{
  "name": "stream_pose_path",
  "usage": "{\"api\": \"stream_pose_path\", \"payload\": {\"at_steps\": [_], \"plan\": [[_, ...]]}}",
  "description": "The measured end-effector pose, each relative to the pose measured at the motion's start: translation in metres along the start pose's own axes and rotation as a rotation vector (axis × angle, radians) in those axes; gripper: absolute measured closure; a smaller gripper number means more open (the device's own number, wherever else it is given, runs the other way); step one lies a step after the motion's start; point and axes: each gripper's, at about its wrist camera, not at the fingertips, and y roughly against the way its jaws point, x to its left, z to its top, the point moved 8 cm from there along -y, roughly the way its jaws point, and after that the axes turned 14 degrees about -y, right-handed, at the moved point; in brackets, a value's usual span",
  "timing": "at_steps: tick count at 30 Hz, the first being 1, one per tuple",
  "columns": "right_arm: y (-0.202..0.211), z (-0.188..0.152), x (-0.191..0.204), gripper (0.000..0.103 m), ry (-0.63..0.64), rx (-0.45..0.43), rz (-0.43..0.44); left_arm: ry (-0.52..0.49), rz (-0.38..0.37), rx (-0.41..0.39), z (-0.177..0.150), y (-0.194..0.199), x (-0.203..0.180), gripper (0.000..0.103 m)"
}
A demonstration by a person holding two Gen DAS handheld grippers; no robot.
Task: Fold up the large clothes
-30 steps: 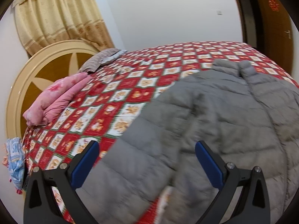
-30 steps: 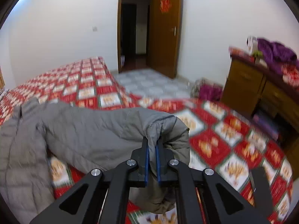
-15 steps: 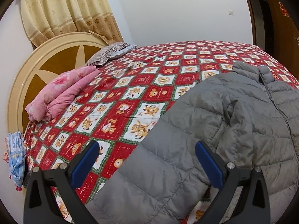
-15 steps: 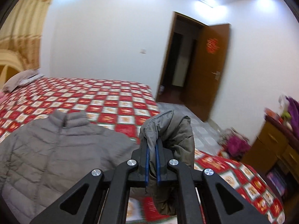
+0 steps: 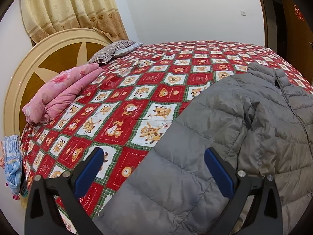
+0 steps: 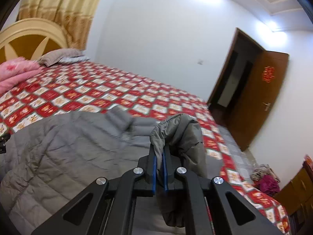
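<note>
My right gripper (image 6: 160,156) is clamped on a sleeve (image 6: 182,137) of the grey puffer jacket (image 5: 225,137), holding it lifted above the rest of the jacket. The jacket lies spread on the red patterned bedspread (image 5: 137,90). My left gripper (image 5: 153,161) hangs over the jacket's other sleeve with its fingers wide apart, gripping nothing.

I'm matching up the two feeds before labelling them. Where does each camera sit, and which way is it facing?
Left wrist: on the open left gripper, low over the bed, facing the headboard; its fingers straddle the grey jacket.
Right wrist: on the right gripper, tilted up toward the door; shut on the jacket's sleeve.
Shared: jacket, red quilt, pink blanket, headboard.
</note>
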Motion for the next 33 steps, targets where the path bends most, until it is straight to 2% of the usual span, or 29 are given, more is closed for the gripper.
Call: {"api": "stream_pose_path", "payload": {"at_steps": [5,11,14,15,16,17,18,19,20,24,27,29,33], "plan": [[-0.035,-0.024,0.054,0.099,0.022,0.055,0.055,-0.002,-0.001,0.001,-0.001,-0.001,0.001,0.000],[-0.064,-0.049,0.092,0.099,0.017,0.117,0.106,-0.023,0.016,0.009,0.003,-0.010,-0.001,0.000],[-0.069,-0.062,0.108,0.098,0.002,0.162,0.176,-0.018,0.029,0.024,0.009,-0.018,-0.004,0.000],[-0.070,-0.066,0.113,0.095,0.002,0.184,0.205,-0.016,0.030,0.028,0.011,-0.018,-0.005,0.000],[-0.069,-0.071,0.119,0.091,0.010,0.205,0.235,-0.013,0.029,0.029,0.015,-0.018,-0.006,0.000],[-0.064,-0.075,0.126,0.069,0.022,0.225,0.289,-0.010,0.029,0.025,0.020,-0.015,-0.008,0.000],[-0.055,-0.077,0.130,0.041,0.026,0.230,0.339,-0.012,0.030,0.017,0.024,-0.012,-0.010,0.000],[-0.047,-0.077,0.131,0.035,0.023,0.223,0.367,-0.018,0.037,0.005,0.032,-0.007,-0.013,0.000],[-0.036,-0.076,0.129,0.035,0.021,0.217,0.396,-0.021,0.042,-0.004,0.037,-0.004,-0.015,0.000],[0.004,-0.069,0.107,0.035,-0.034,0.207,0.519,-0.016,0.050,-0.033,0.061,0.009,-0.026,0.000],[0.023,-0.061,0.059,0.035,-0.110,0.170,0.527,-0.009,0.031,-0.063,0.079,0.020,-0.044,0.000],[0.020,-0.056,0.021,0.035,-0.179,0.150,0.483,-0.022,0.027,-0.087,0.091,0.029,-0.060,0.000],[-0.018,-0.053,-0.052,0.036,-0.259,0.140,0.259,-0.073,-0.009,-0.134,0.108,0.041,-0.107,0.000]]}}
